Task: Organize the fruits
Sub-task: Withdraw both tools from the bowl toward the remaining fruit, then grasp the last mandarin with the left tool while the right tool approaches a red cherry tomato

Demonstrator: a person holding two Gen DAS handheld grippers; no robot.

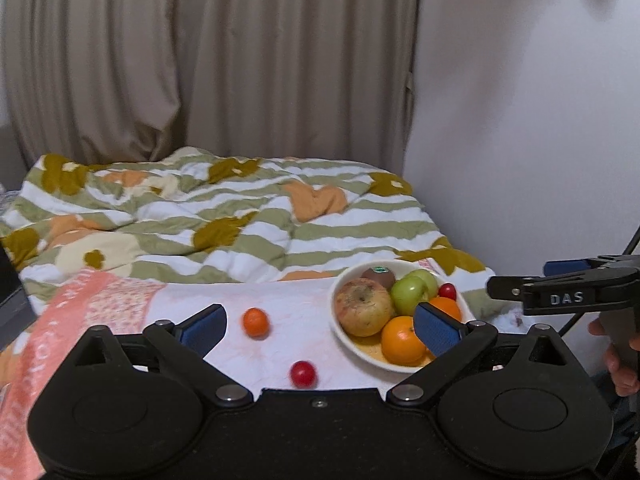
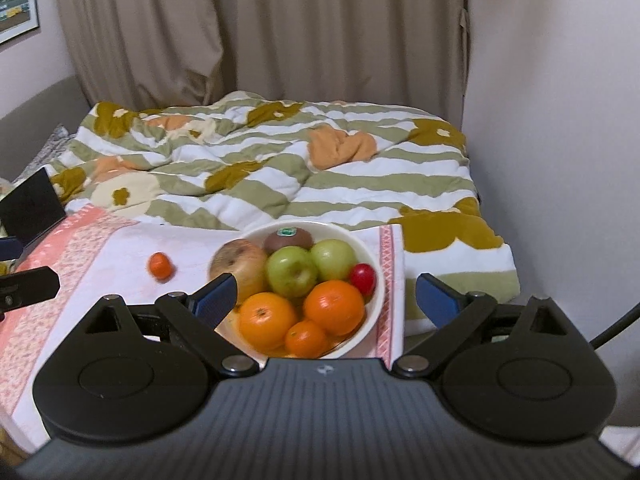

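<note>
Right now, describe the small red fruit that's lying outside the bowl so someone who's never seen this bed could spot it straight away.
Start at the white bowl of fruit on the pink-and-white towel. Left of the bowl, two loose fruits lie on the towel, and the nearer one is the small red fruit, just ahead of the open left gripper. The other loose piece, a small orange fruit, is bigger and farther back.

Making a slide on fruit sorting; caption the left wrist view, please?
Open left gripper faces a loose tangerine and cherry tomato beside the full fruit bowl.
</note>
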